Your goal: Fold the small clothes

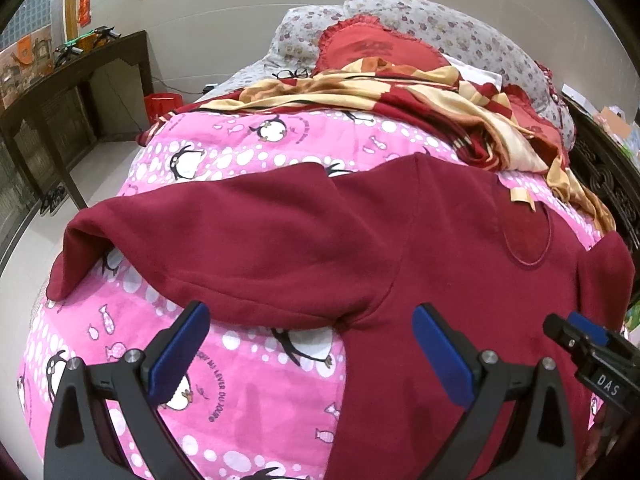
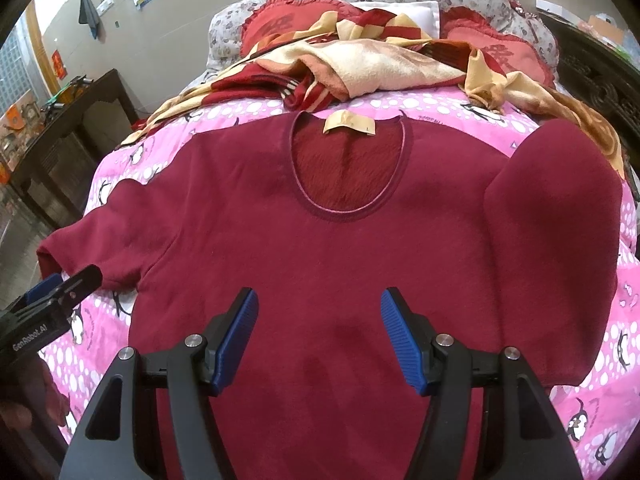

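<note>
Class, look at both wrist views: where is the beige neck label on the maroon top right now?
In the right wrist view the beige label sits at the back of the maroon top's neckline, upper centre, just below the rumpled red-and-cream blanket. In the left wrist view it appears far right.

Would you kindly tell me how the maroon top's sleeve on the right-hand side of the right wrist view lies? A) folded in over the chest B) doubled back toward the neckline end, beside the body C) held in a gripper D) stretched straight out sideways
B: the sleeve bends back up alongside the maroon top, resting on the pink penguin blanket; both grippers are open and empty.
</note>
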{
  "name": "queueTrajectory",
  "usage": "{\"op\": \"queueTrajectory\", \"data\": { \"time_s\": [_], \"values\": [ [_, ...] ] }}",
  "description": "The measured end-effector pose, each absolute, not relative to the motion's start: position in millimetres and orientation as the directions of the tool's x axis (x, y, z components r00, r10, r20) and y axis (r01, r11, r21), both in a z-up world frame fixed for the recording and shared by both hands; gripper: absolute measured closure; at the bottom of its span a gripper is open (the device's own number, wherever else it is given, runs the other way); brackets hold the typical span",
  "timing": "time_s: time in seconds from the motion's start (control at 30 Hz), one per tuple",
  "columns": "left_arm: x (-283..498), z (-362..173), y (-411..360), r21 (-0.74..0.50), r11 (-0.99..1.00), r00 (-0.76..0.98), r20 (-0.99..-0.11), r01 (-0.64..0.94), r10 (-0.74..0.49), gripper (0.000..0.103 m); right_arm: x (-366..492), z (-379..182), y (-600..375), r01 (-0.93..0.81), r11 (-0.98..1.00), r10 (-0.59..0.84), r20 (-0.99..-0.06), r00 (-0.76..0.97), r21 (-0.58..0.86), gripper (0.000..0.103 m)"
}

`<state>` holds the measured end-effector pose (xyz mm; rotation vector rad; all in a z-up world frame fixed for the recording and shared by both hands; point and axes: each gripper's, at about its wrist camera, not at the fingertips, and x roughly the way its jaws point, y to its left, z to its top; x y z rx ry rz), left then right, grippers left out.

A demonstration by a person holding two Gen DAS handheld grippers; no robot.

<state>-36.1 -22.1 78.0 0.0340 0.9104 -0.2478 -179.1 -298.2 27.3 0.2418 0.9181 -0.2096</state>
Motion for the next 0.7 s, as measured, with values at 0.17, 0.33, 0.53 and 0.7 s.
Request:
{"op": "queueTrajectory", "data": {
  "time_s": [0.17, 0.33, 0.53, 0.7],
  "values": [
    [-23.0, 84.9, 19.2, -0.193, 0.97, 0.587, -0.772, 0.147, -0.243, 0.0, -177.9, 24.0, -297.1, 0.275, 0.954, -0.067, -0.81, 0.583, 0.119, 0.015],
    [5.6, 88.9, 86.5, -0.34, 0.94, 0.62, -0.745, -0.036, -0.246, 0.0, -177.4, 23.9, -295.3, 0.272, 0.951, -0.042, -0.811, 0.584, 0.147, 0.015],
    [40.2, 63.9, 152.6, -0.553, 0.792, 0.628, -0.72, -0.26, -0.296, 0.003, -174.9, 22.8, -285.2, 0.243, 0.959, -0.021, -0.818, 0.575, 0.146, 0.015],
    [71.2, 39.6, 171.5, -0.574, 0.743, 0.603, -0.742, -0.344, -0.294, 0.018, -173.9, 19.0, -285.1, 0.245, 0.958, -0.016, -0.828, 0.561, 0.147, 0.015]
  ]
}}
